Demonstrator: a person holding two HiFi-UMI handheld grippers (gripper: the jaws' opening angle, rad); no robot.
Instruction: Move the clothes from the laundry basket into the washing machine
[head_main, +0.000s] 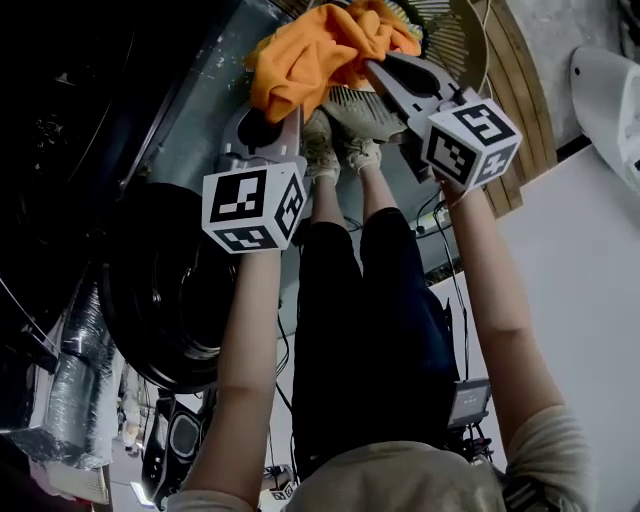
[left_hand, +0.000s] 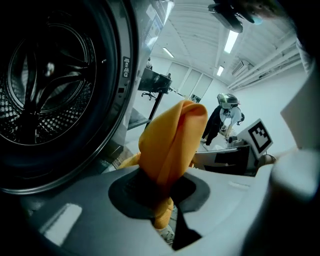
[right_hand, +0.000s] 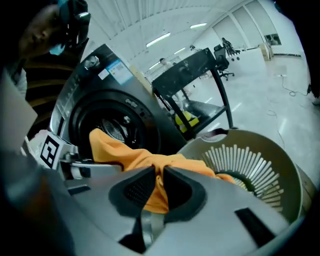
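An orange garment (head_main: 315, 50) hangs between both grippers above the laundry basket (head_main: 462, 40). My left gripper (head_main: 268, 118) is shut on one end of the orange garment (left_hand: 172, 145), close to the washing machine's open drum (left_hand: 47, 90). My right gripper (head_main: 372, 68) is shut on the other end of the cloth (right_hand: 155, 187), its dark pads (right_hand: 181, 190) pinching a fold. The slotted beige basket (right_hand: 260, 165) lies just beyond the right jaws, and the drum opening (right_hand: 112, 127) shows behind the cloth.
The washer's round door (head_main: 165, 290) stands swung open at the left of the head view. The person's legs and shoes (head_main: 340, 150) stand between basket and machine. A ribbed hose (head_main: 75, 370) runs at the lower left. A black desk (right_hand: 195, 65) stands farther back.
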